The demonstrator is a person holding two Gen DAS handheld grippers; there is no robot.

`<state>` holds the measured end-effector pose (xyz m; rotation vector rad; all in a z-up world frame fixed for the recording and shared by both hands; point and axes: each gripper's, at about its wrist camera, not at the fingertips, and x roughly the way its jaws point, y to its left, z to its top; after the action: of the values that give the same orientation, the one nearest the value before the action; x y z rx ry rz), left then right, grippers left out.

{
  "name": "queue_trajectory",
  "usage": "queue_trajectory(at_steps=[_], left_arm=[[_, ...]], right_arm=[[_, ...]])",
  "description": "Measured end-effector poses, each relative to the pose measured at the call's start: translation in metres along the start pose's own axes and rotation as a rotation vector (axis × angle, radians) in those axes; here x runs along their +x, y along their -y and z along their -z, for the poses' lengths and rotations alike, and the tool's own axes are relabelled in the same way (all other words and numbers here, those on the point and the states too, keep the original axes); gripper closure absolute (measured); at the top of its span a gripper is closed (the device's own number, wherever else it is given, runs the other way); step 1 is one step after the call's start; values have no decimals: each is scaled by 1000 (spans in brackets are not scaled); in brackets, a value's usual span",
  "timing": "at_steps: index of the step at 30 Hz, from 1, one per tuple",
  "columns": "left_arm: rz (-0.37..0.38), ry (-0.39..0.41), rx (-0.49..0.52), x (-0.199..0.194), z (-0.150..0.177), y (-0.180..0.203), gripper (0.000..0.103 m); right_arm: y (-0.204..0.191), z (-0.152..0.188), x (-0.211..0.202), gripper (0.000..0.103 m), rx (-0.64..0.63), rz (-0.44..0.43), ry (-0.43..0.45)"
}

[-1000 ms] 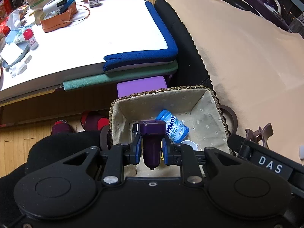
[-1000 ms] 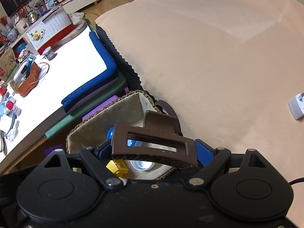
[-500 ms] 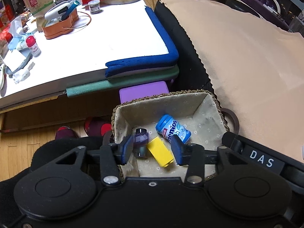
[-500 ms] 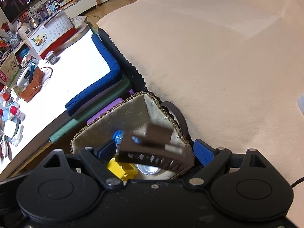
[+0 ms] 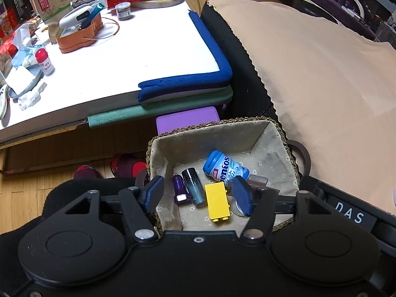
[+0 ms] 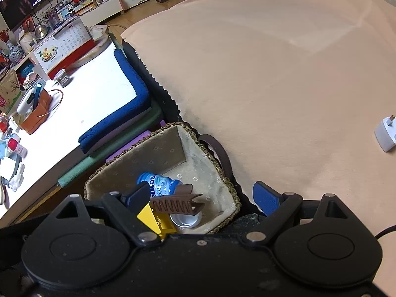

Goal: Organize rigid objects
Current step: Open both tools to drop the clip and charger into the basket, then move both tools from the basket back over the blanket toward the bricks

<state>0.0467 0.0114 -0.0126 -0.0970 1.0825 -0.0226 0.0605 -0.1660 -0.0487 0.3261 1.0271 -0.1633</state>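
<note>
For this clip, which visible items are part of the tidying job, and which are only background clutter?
Part of the job:
- lined wicker basket
- Mentos bottle
- yellow block
- purple car charger
- dark tube
- brown hair claw
- white plug adapter, on the beige cloth, not yet collected

Just lying about:
- desk calendar
- orange case
- small jar
- red-capped bottle

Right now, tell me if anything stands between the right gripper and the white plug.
Nothing visible does. The right gripper hangs open over the basket; from its rim to the plug lies only bare cloth.
</note>
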Motion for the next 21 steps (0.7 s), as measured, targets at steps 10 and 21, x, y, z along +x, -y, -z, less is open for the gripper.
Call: queue_trajectory(at_steps=[10, 21], left_arm=[[0, 30, 0, -8, 5, -1, 36], [-9, 52, -7, -13, 8, -3, 27]], right_arm=[[5, 7, -5, 13, -16, 32, 18], [10, 10, -7, 13, -14, 40, 17]])
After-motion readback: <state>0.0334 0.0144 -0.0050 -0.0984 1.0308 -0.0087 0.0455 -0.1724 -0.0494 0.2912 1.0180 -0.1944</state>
